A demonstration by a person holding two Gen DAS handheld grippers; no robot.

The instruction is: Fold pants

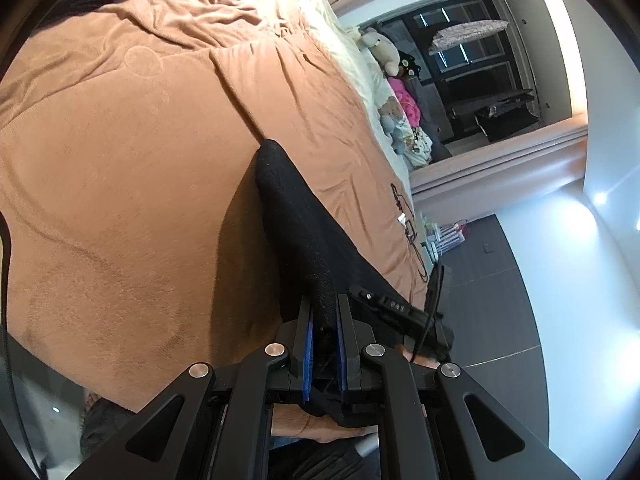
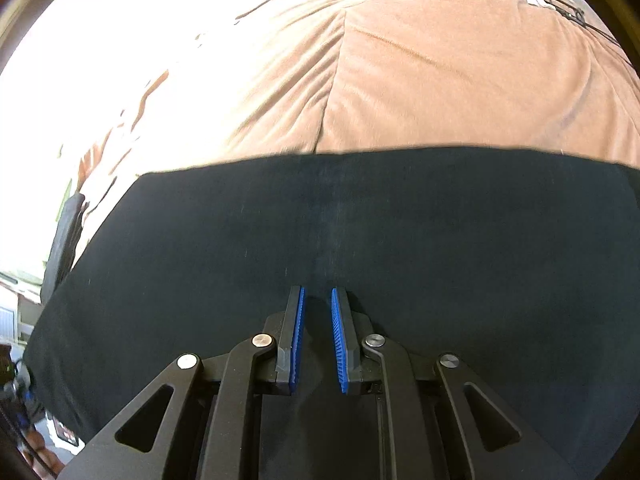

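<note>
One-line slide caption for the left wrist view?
Left gripper clamps a black pants edge, lifted above the brown blanket.

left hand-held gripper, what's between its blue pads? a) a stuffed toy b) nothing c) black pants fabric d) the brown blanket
c: in the left wrist view the left hand-held gripper has its blue pads closed on an edge of the black pants, above the brown blanket.

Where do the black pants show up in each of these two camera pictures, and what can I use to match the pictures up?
Left wrist view: the black pants run as a narrow strip from mid-picture down into the left tool.
Right wrist view: the pants fill the lower half as a wide dark sheet, reaching the right tool.
Shared landmark: the brown blanket with its dark line drawing.
</note>
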